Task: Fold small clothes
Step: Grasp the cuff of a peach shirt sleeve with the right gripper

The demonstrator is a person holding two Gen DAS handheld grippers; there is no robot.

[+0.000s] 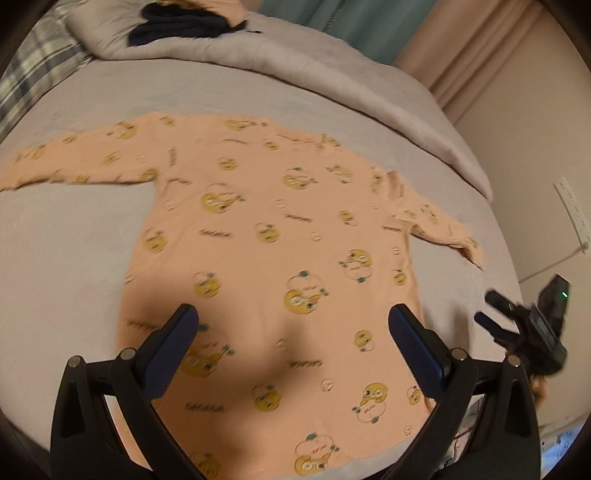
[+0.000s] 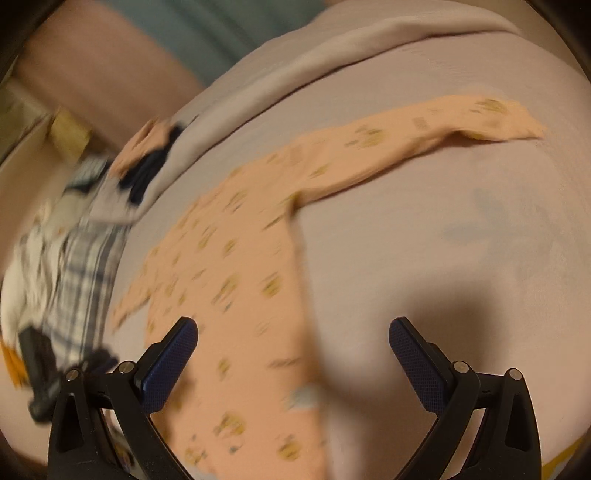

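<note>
Where curtains (image 1: 476,48) hang, bed (image 1: 74,266) spreads.

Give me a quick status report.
Left gripper open, right gripper open, both empty. Peach long-sleeved cartoon-print shirt flat, unfolded on grey bedsheet. Nothing in the way.

My peach long-sleeved top (image 1: 266,236) has yellow cartoon prints; the bed (image 1: 74,266) is pale grey, my gripper pads (image 1: 173,347) navy blue.

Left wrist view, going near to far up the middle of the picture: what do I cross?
Left gripper, jaws wide open and holding nothing → peach printed shirt, spread flat → bare grey bed sheet → folded grey duvet → dark garment lying on the duvet → teal curtain.
</note>
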